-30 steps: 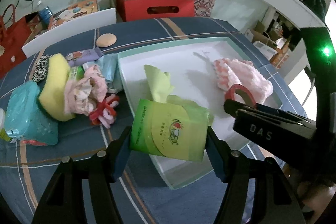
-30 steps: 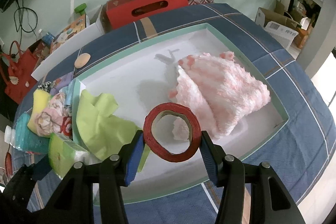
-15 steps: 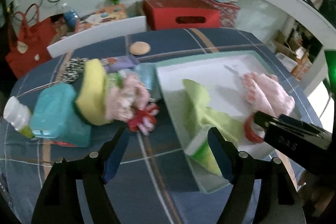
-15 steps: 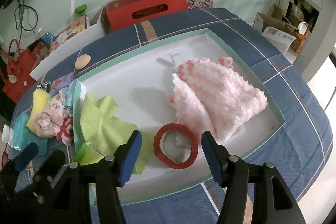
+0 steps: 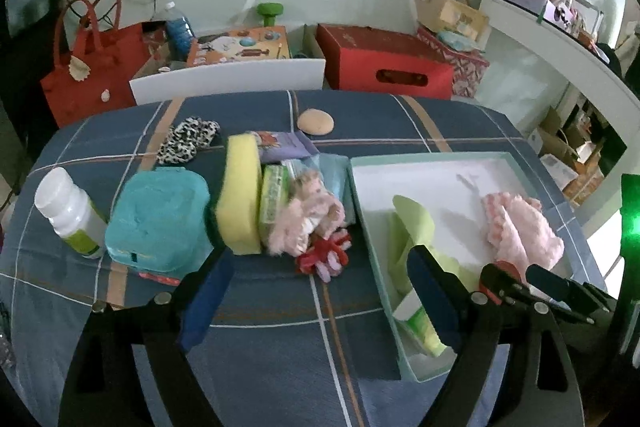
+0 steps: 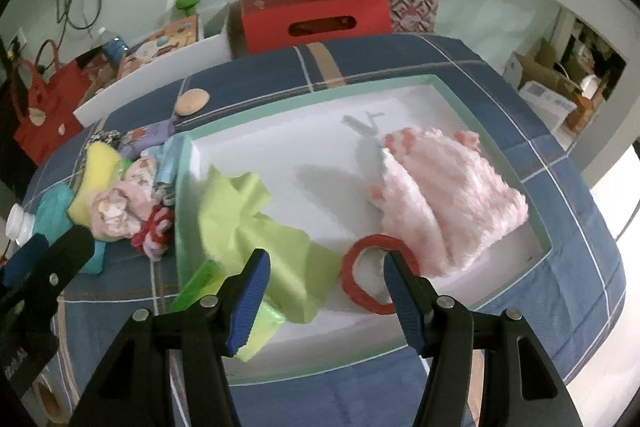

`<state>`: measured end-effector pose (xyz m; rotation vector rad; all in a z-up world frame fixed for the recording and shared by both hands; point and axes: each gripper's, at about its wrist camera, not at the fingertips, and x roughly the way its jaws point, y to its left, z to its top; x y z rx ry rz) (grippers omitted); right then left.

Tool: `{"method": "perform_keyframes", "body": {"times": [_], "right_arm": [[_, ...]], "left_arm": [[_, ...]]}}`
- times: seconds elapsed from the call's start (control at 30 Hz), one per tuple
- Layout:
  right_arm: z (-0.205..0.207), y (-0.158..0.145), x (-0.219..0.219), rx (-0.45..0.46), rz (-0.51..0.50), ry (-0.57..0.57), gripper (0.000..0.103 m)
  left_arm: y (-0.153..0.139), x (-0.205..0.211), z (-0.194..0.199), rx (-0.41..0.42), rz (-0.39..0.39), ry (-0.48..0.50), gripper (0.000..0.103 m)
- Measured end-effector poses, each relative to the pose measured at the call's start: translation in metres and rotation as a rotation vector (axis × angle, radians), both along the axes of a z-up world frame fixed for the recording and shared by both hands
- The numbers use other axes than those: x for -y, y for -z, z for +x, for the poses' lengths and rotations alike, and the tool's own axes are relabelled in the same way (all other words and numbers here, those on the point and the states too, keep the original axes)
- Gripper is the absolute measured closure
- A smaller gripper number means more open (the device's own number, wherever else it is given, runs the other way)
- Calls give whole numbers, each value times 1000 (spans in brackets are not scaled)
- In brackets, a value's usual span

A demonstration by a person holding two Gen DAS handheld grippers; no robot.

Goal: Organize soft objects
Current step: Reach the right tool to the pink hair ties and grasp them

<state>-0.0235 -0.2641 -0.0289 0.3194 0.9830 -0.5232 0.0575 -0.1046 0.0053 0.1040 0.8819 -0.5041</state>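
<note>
Nearest in the left wrist view, the left gripper (image 5: 320, 297) hangs over bare blue cloth with its jaws spread wide and nothing between them; they have just been opening. In the right wrist view the right gripper (image 6: 326, 291) stands released over the near edge of the tray (image 6: 440, 83), its jaws apart and the red tape ring (image 6: 360, 269) lying loose just beyond the right finger, touching the pink fleece.

The tray, a shallow white box with a green rim, holds four things: a green tissue pack (image 6: 200, 283) at the near left corner, a lime cloth (image 6: 256, 211) crumpled over it, the tape ring, and the pink fleece (image 6: 448, 187) on the right. Its far half is bare.

Left of the tray sits the pile still to sort (image 5: 280, 203): a teal wipes pack (image 5: 158, 215), a yellow sponge (image 5: 240, 195), a pink stuffed piece (image 5: 308, 223) and a red-and-pink knit bit (image 5: 324, 255) nearest the gripper. All should be light and yielding; the sponge will likely squash, so a pinch across its thin sides should serve, while the wipes pack looks slick and is probably best taken across its narrow width. A white bottle (image 5: 68, 213), at far left, is hard and likely no part of the job.

Farther off lie a leopard-print band (image 5: 188, 139) and a tan puff (image 5: 315, 121).
</note>
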Motion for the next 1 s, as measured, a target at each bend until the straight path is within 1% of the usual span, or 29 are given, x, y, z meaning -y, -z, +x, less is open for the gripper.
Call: {"method": "perform_keyframes", "body": {"times": [0.17,0.33,0.4,0.53,0.63,0.7,0.83,0.9,1.0], "right_arm": [[7,-5,-15,-4,-25,-39,40],[15,-14,-25,2,-22,-64,40],[20,-21,-28,11,-24,-73,40],[36,-36,-33,31,-11,-95,40],[56,-46,-41,31,-16,-119,40],[69,-52,-46,39,-8,-137,40],[101,-59,-61,62,28,-184,40],[113,-57,-69,66,50,-213,40],[128,-44,-81,48,86,-261,40]], "left_arm": [[-4,-9,5,-5,-29,-19,14],[-8,-20,13,-6,-51,-48,14],[-10,-29,20,1,-56,-83,14],[-10,-59,42,-8,-81,-196,14],[-8,-80,57,-28,-101,-265,14],[-8,-88,65,-31,-107,-291,14],[-7,-97,82,-47,-120,-308,14],[-5,-102,91,-65,-125,-326,14],[0,-105,101,-103,-97,-341,14]]}}
